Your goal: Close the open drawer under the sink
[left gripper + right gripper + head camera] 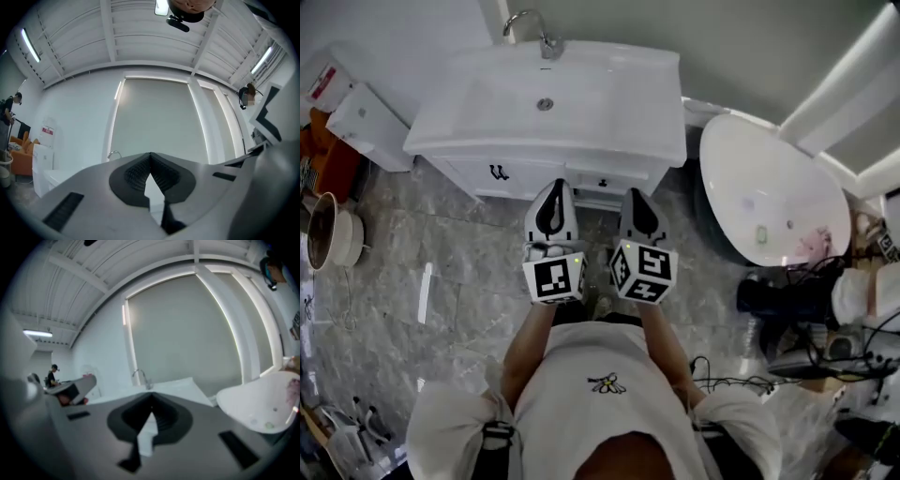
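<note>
Currently left gripper and right gripper are showing jaws pressed together, gripping nothing; drawer is sitting in cabinet under sink, just beyond both tips, looking near flush.

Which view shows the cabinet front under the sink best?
The head view: the cabinet front appears below the sink rim, foreshortened, with its dark handles visible. The left gripper view catches only the faucet. The right gripper view shows the faucet and the sink top, but no cabinet front.
</note>
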